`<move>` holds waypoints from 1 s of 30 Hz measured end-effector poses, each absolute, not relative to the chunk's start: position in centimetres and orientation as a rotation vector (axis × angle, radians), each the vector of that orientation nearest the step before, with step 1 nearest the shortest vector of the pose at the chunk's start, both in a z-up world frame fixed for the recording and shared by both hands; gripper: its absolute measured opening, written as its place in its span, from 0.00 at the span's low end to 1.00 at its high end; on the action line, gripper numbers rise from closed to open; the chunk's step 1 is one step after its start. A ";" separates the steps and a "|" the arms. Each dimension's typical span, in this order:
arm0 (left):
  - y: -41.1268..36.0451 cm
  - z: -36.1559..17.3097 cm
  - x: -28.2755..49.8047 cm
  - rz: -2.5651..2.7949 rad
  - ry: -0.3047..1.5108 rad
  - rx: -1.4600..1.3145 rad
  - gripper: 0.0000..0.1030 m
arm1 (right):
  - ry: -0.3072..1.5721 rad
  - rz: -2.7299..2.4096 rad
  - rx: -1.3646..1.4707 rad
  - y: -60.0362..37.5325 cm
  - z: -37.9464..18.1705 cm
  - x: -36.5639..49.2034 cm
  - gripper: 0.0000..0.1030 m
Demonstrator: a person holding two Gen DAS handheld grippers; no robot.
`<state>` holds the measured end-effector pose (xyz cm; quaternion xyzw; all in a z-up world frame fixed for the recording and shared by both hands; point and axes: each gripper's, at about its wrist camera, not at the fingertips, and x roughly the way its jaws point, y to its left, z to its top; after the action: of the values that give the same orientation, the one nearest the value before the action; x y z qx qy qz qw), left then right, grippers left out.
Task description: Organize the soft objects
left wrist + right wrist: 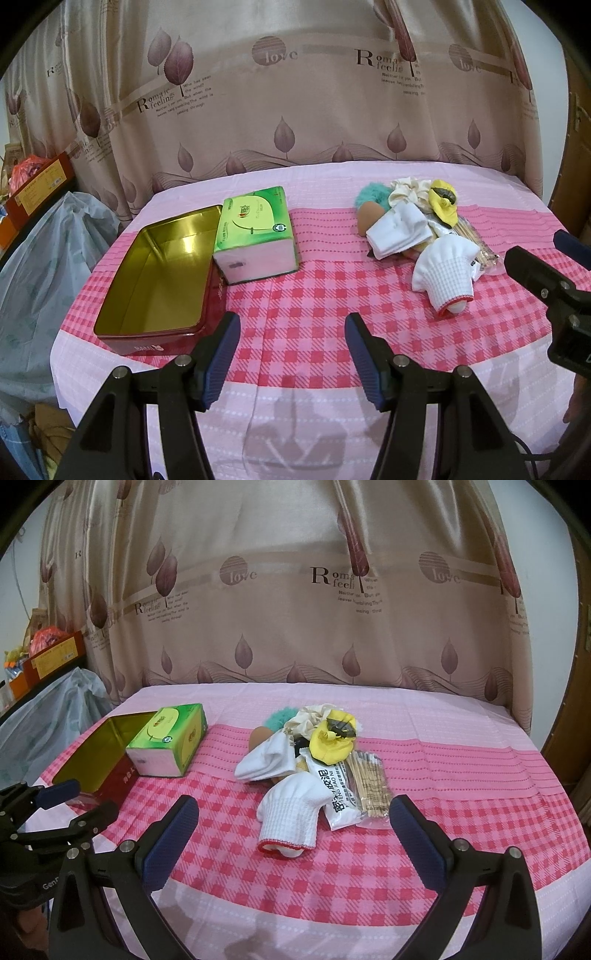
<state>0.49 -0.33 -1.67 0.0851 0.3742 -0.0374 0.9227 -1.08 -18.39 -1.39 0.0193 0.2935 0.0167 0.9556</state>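
Note:
A heap of small items lies on the pink checked cloth (314, 295). Nearest in it is a white knit glove (447, 273) (291, 812) with a red cuff. Behind lie a white sock (399, 229) (266, 760), a yellow soft piece (443, 205) (332, 742), a cream scrunchie (406, 188) (310, 716), a teal fluffy ball (371, 194) (280, 718) and a brown egg-shaped sponge (369, 218) (258, 738). My left gripper (292, 319) (90, 797) is open near the tin. In front of the glove my right gripper (294, 805) (539, 245) is open, holding nothing.
An open red tin (159, 273) (85, 753) with a gold inside sits at the left, a green tissue pack (255, 236) (170, 746) against it. A cotton swab pack (369, 782) and a white printed packet (340, 797) lie in the heap. A curtain (295, 110) hangs behind; a plastic bag (48, 258) stands off the left edge.

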 end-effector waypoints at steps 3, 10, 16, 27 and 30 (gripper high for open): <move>-0.3 -1.7 0.5 -0.077 0.768 0.173 0.59 | 0.595 0.035 0.041 -18.5 -1.3 -1.1 0.99; -0.1 -2.1 0.5 -0.073 0.773 0.171 0.59 | 0.597 0.033 0.049 -18.9 -1.3 -1.0 0.95; -0.1 -2.5 0.6 -0.072 0.780 0.177 0.59 | 0.601 0.020 0.068 -19.7 -1.4 -0.8 0.90; -0.3 -3.7 1.8 -0.078 0.822 0.171 0.59 | 0.658 -0.010 0.059 -21.0 -2.6 0.7 0.84; -0.3 -4.2 2.2 -0.086 0.839 0.168 0.58 | 0.682 -0.018 0.057 -21.6 -3.0 1.3 0.83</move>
<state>2.22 -0.32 -4.24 0.0813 0.4069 -0.0418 0.9089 1.34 -21.61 -3.04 0.0279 0.3342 -0.0087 0.9421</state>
